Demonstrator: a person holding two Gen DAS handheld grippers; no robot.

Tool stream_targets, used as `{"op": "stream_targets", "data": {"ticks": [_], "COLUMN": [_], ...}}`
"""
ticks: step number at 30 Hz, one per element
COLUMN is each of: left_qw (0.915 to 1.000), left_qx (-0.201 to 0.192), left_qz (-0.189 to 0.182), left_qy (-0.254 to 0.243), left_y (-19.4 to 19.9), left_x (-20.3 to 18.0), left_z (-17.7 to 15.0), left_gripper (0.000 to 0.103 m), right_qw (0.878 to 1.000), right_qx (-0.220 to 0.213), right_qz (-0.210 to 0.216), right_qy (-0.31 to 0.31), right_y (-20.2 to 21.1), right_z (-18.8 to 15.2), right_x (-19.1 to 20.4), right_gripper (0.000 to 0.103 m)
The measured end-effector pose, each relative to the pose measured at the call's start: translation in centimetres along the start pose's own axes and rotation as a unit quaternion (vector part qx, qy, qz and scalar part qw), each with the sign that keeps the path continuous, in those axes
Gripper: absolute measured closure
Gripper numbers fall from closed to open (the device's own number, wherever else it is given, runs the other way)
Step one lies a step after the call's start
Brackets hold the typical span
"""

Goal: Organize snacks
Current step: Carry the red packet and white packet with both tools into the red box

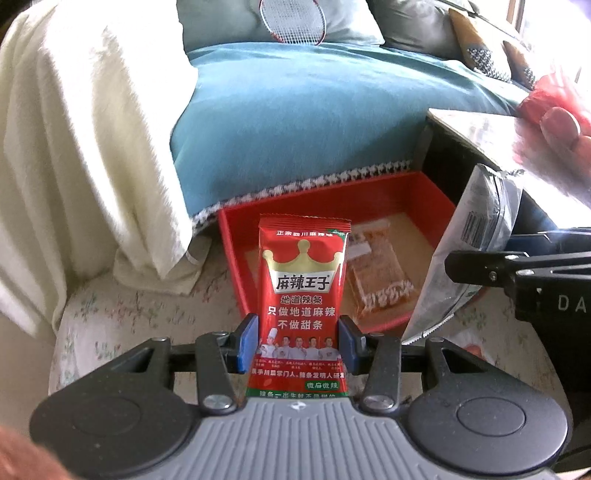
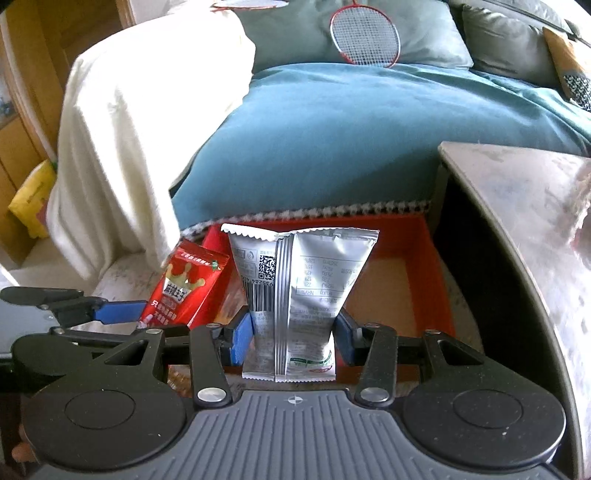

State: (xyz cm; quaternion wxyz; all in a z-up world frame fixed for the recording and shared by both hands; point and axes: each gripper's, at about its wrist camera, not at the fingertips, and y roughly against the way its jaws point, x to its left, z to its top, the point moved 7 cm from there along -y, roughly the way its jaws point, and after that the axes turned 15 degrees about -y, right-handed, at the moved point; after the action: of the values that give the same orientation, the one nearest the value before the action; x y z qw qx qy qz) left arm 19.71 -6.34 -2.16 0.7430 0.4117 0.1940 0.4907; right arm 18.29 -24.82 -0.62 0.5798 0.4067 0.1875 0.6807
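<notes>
Left gripper (image 1: pixel 299 341), blue pads pressed on either side of a red spicy-strip packet (image 1: pixel 303 295) held upright, crown logo facing the camera. Behind it, an open red box (image 1: pixel 332 195) on a floral cloth (image 1: pixel 122 317), containing one clear-wrapped orange snack (image 1: pixel 376 273); at right, the right gripper (image 1: pixel 517 273) with a silver pouch (image 1: pixel 476 236) held over the box's edge. Background: teal sofa cover (image 1: pixel 303 122), white throw (image 1: pixel 85 147), badminton racket (image 1: pixel 291 18), desk (image 1: pixel 476 125) corner.
</notes>
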Motion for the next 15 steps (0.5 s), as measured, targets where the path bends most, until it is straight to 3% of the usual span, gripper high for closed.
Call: {"op": "stream_targets", "data": {"ticks": [9,15], "left_qw": [0.9999,0.9994], "left_qx": [0.008,0.026], "left_qz": [0.013,0.018], "left_qy": [0.004,0.014], "left_y": [-3.6,-6.6], "left_x": [0.4,0.7], "left_z": [2.4,2.7], "left_gripper": [0.064,0.064], "right_qw": [0.999,0.997], "right_qx": [0.018,0.053], "right_qz": [-0.028,-0.049], "right_qy": [0.000,0.007], "right_y": [-3.9,-8.1], "right_z": [2.3,2.5], "right_x": [-1.6,-2.3], "right_gripper": [0.049,0.049]}}
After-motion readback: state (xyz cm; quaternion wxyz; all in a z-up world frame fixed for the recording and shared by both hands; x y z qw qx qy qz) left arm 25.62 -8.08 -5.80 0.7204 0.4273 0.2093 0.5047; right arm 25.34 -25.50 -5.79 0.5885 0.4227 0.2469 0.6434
